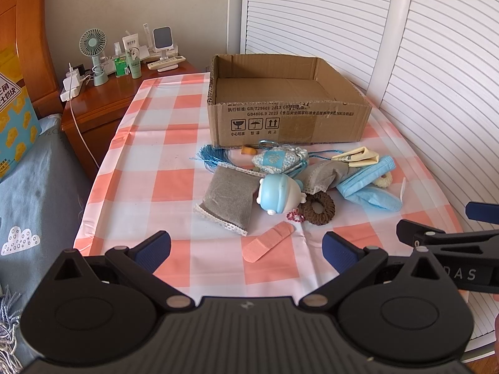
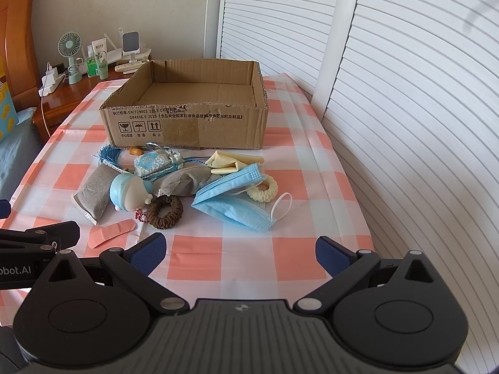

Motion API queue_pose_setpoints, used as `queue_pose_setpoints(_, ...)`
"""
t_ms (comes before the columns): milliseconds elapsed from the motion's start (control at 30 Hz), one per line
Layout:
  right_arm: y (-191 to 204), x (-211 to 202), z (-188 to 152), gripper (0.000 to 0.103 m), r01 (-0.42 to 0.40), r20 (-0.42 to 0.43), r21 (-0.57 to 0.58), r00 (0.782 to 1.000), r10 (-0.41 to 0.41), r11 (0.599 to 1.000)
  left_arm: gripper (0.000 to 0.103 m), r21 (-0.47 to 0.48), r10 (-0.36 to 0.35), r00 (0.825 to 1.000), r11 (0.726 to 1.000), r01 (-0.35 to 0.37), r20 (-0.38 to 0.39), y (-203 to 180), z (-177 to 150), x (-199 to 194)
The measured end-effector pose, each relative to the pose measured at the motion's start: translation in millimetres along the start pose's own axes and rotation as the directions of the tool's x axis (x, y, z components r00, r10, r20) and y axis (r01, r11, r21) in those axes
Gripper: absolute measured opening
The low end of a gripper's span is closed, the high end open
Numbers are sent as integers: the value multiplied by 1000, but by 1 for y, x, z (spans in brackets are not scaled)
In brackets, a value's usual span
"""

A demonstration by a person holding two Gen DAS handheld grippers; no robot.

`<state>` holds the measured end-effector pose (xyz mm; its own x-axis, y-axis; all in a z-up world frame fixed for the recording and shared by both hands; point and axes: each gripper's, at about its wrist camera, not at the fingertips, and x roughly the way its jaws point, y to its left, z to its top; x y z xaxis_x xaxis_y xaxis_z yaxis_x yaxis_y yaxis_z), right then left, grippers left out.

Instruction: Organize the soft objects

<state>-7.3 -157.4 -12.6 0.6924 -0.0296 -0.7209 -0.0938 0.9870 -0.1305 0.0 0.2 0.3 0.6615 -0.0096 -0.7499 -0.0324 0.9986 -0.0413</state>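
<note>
**Both grippers wide open short of the pile of soft things**

The left gripper [image 1: 246, 251] hangs above the near edge of the checked tablecloth [image 1: 174, 143], its blue-padded fingers [image 1: 154, 249] spread wide with nothing between them. The right gripper [image 2: 240, 252] sits just to its right at much the same height, jaws equally wide and empty; each tool shows at the edge of the other's view.

Straight ahead of the left gripper, closest of all, lies a pink plaster [image 1: 268, 244]. Beyond it and slightly left is a grey sachet [image 1: 227, 199] with lace ends; a pale blue round toy [image 1: 279, 194] leans against the sachet's right side. A brown hair tie [image 1: 316, 207] lies just right of the toy, touching it. Further ahead are a blue patterned pouch [image 1: 276, 159] with a blue tassel [image 1: 212, 155] off to its left, and a second grey sachet [image 1: 324, 174].

Ahead of the right gripper and a little left of its centre, a crumpled blue face mask [image 2: 237, 199] lies with its ear loop trailing right. A cream hair tie [image 2: 265, 188] rests against the mask's far edge, and a cream glove [image 2: 230, 160] lies beyond that.

Behind the whole pile stands an open cardboard box [image 1: 290, 121], its printed near wall facing both tools, nothing visible inside.
</note>
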Motion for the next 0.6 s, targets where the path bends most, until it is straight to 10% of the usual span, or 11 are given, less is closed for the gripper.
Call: queue_pose_setpoints(600,-2,-4,3,103,1,1,-1,1000,-1,1000,102,4,-1,1000,1000,1,2,-2,3,0)
